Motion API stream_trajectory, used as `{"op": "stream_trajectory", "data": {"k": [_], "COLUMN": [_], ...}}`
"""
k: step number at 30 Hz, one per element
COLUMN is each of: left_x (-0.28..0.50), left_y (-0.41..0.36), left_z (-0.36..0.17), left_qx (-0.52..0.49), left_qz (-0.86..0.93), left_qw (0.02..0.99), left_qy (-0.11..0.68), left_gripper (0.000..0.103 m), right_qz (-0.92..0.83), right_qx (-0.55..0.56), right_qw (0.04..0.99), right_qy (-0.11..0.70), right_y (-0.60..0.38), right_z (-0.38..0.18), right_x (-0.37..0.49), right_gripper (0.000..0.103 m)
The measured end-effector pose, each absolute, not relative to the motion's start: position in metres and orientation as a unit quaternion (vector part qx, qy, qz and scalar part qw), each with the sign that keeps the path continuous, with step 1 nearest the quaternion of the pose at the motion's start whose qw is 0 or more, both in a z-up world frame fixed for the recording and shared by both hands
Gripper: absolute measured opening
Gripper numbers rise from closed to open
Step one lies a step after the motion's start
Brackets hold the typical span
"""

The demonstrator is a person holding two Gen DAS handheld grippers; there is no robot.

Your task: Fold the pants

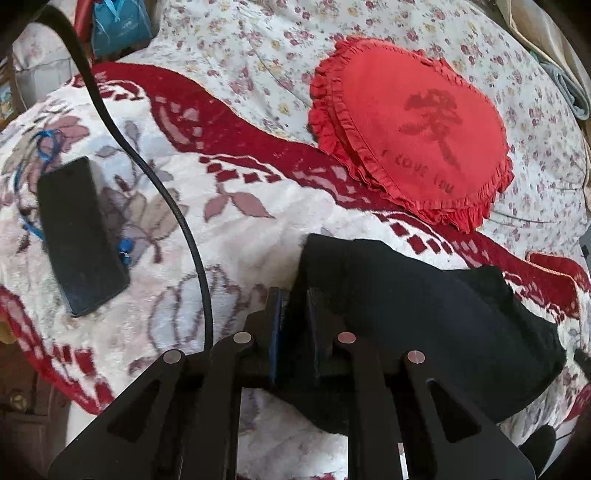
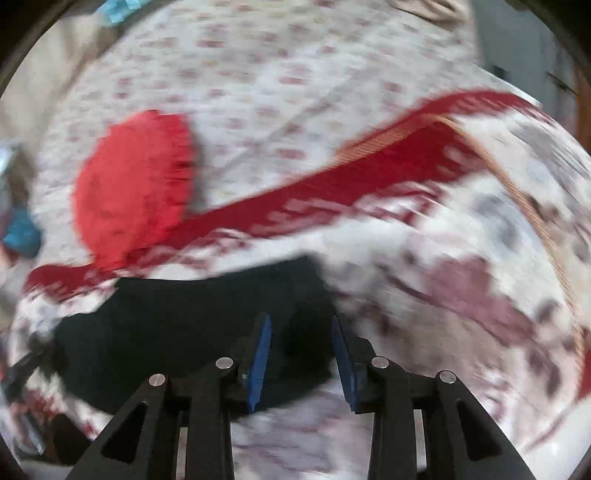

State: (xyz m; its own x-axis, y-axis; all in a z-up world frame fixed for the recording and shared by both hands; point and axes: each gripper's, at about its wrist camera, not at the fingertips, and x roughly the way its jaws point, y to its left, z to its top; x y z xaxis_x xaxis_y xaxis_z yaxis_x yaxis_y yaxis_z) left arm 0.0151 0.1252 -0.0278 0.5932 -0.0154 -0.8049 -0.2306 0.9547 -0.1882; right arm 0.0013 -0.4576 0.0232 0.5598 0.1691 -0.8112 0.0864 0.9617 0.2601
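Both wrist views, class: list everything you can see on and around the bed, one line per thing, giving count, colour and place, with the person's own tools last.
pants: one, black, bunched on the blanket, nearest the cameras
blanket: one, white fleece with red border and mauve flowers, over the bed
bedsheet: one, white with small pink flowers, beyond the blanket
heart cushion: one, red with frill, on the sheet at the blanket's edge
phone: one, black, flat on the blanket, left side
cable: one, black, curving across the blanket
blue bag: one, far left corner
left hand-held gripper: one, black, shut on the pants
right hand-held gripper: one, black with blue pads, open above the pants
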Motion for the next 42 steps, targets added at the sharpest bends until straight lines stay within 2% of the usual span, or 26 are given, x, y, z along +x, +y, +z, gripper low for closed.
{"op": "stream_trajectory", "data": {"k": [1,4,7,9,11,15,16,17,18,19,25,31,36,39,42], "left_x": [0.014,0.01,0.007,0.006,0.008,0.015,0.016,0.017,0.018,0.018,0.018,0.021,0.022,0.017,0.012], "left_y": [0.125,0.118,0.107,0.1,0.092,0.076,0.074,0.073,0.073,0.073,0.084,0.08,0.081,0.079,0.076], "left_z": [-0.025,-0.017,-0.008,-0.005,-0.006,-0.022,-0.027,-0.033,-0.042,-0.047,-0.065,-0.07,-0.068,-0.061,-0.052], "left_qx": [-0.133,-0.121,-0.114,-0.116,-0.117,-0.1,-0.096,-0.091,-0.087,-0.086,-0.099,-0.099,-0.103,-0.103,-0.1], "left_qz": [0.063,0.058,0.051,0.043,0.032,0.025,0.027,0.031,0.036,0.039,0.051,0.055,0.055,0.057,0.056], "left_qw": [0.883,0.889,0.897,0.902,0.903,0.899,0.897,0.894,0.889,0.887,0.878,0.878,0.877,0.879,0.884], "left_qy": [0.445,0.437,0.424,0.414,0.413,0.426,0.431,0.438,0.447,0.453,0.465,0.464,0.466,0.461,0.453], "left_gripper": [0.012,0.027,0.038,0.05,0.053,0.053,0.053,0.053,0.053,0.053,0.053,0.059,0.059,0.059,0.059], "right_qz": [0.049,0.134,0.193,0.226,0.241,0.267,0.267,0.268,0.271,0.265,0.255,0.23,0.21,0.19,0.2], "right_qx": [0.129,0.104,0.074,0.04,0.006,-0.039,-0.045,-0.048,-0.049,-0.052,-0.021,-0.027,-0.018,-0.001,0.012], "right_qw": [0.875,0.877,0.873,0.865,0.858,0.839,0.837,0.832,0.827,0.824,0.842,0.83,0.843,0.855,0.862], "right_qy": [0.465,0.449,0.443,0.446,0.453,0.472,0.476,0.483,0.491,0.499,0.476,0.508,0.496,0.483,0.465], "right_y": [-0.445,-0.388,-0.329,-0.29,-0.256,-0.207,-0.203,-0.198,-0.196,-0.195,-0.21,-0.204,-0.212,-0.227,-0.236], "right_z": [0.026,0.029,0.021,0.013,0.002,-0.022,-0.029,-0.038,-0.044,-0.052,-0.037,-0.065,-0.055,-0.037,-0.019], "right_x": [0.006,0.026,0.054,0.075,0.096,0.124,0.129,0.134,0.137,0.141,0.159,0.176,0.171,0.163,0.143], "right_gripper": [0.032,0.034,0.046,0.047,0.047,0.047,0.043,0.023,0.01,0.003,0.002,0.001,0.001,0.005,0.017]}}
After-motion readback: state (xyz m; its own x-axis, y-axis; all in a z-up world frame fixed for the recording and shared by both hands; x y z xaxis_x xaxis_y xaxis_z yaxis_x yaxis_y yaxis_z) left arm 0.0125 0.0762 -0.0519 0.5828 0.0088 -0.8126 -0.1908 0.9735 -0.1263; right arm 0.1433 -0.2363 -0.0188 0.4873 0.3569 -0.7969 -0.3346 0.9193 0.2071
